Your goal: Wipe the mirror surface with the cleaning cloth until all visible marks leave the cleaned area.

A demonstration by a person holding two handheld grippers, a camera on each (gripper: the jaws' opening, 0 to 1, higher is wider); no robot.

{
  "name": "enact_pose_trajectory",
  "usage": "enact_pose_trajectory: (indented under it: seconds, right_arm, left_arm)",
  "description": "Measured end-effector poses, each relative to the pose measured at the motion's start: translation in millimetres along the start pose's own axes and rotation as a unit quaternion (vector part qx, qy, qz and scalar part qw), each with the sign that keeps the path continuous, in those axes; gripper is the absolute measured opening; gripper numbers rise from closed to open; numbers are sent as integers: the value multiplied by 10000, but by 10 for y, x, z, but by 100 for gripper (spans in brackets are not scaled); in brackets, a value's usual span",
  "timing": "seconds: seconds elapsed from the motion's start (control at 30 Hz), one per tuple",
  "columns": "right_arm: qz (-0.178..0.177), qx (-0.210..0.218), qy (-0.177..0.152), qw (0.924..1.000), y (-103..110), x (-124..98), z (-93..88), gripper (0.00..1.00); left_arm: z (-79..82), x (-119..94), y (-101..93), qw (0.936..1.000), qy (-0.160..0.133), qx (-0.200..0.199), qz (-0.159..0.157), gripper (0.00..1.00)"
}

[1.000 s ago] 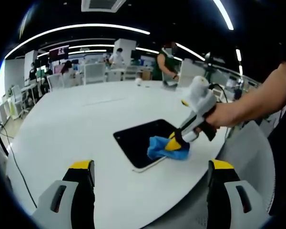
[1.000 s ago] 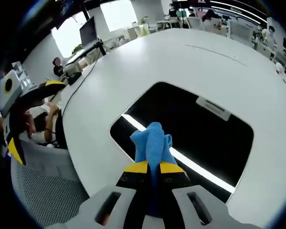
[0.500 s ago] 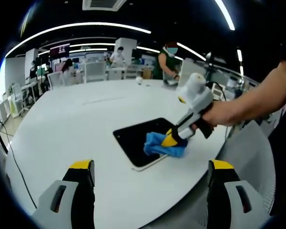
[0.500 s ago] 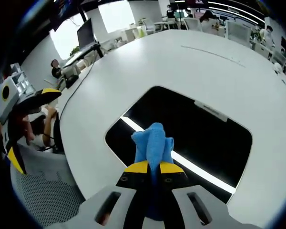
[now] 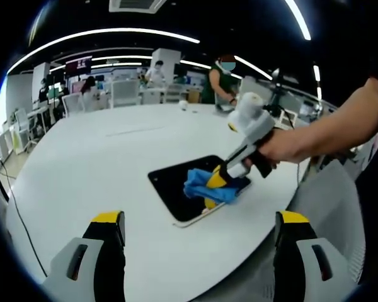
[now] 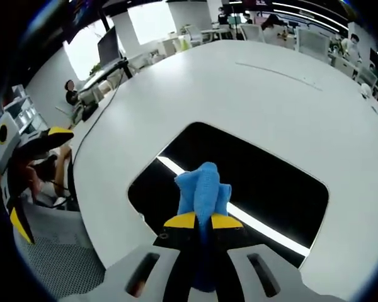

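A dark rectangular mirror (image 5: 183,185) (image 6: 252,176) lies flat on the white table and reflects a ceiling light strip. My right gripper (image 6: 203,221) (image 5: 215,181) is shut on a blue cleaning cloth (image 6: 203,189) (image 5: 201,185), which is pressed on the mirror near its closer edge. A person's hand (image 5: 283,148) holds that gripper. My left gripper (image 5: 198,217) hovers open over the table's near edge, short of the mirror, with nothing between its yellow-tipped fingers (image 5: 107,220). It also appears at the left of the right gripper view as the left gripper (image 6: 25,163).
The large white oval table (image 5: 94,163) stretches far beyond the mirror. A mesh chair (image 6: 50,264) stands at the table's near edge. Several people (image 5: 222,82), chairs and desks occupy the office behind the far side.
My right gripper has slid the blue cloth further onto the mirror, away from its near corner. The left gripper has stayed where it was.
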State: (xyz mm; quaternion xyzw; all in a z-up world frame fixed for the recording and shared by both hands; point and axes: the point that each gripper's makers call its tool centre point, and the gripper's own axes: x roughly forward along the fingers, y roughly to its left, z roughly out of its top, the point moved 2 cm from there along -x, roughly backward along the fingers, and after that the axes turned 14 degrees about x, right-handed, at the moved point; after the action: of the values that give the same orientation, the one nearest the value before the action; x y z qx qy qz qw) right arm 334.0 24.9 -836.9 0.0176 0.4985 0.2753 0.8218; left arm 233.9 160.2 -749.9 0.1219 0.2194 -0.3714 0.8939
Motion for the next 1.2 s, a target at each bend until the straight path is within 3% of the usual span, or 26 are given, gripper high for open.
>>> enact_pose_trajectory:
  seconds: [1.2]
  right_arm:
    - [12,-34,-36,10000,-386,205,567,1]
  left_arm:
    - [-59,131,-73,9999,136,-66,12,99]
